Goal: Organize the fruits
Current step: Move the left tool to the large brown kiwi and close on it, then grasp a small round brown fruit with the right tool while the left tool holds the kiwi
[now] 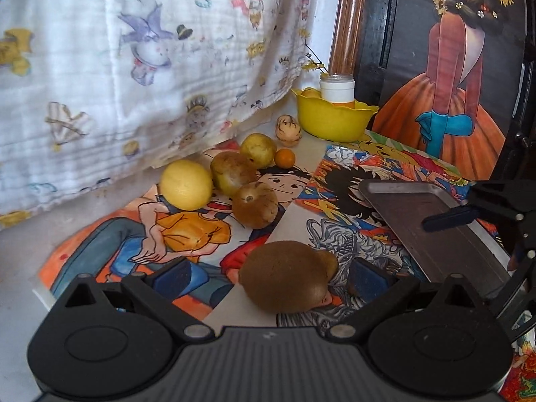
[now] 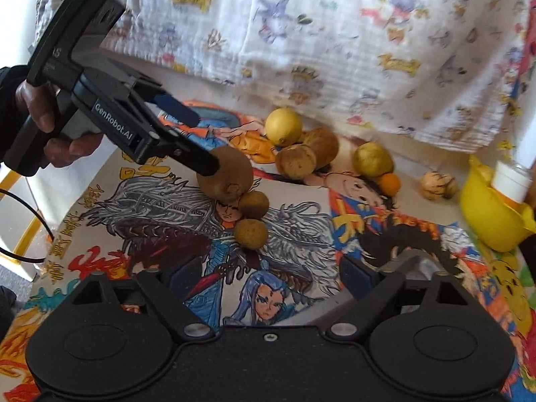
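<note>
A brown kiwi [image 1: 284, 274] lies on the drawn paper between the fingers of my left gripper [image 1: 271, 278], which is open, its pads clear of the fruit. In the right wrist view the left gripper [image 2: 201, 142] straddles the same kiwi [image 2: 231, 176], with two small brown round fruits [image 2: 253, 219] beside it. My right gripper [image 2: 268, 276] is open over the paper with nothing between its pads. A lemon [image 1: 186, 184], two brown fruits [image 1: 244, 184], a yellow-green fruit [image 1: 258, 149], a small orange [image 1: 284, 158] and a striped pale fruit [image 1: 288, 130] sit farther back.
A grey metal tray [image 1: 435, 234] lies at the right, one right-gripper finger [image 1: 449, 217] above it. A yellow bowl [image 1: 331, 117] holding a white bottle [image 1: 336, 88] stands at the back. A patterned white cloth [image 1: 150, 67] hangs along the far side. A hand [image 2: 40, 110] holds the left gripper.
</note>
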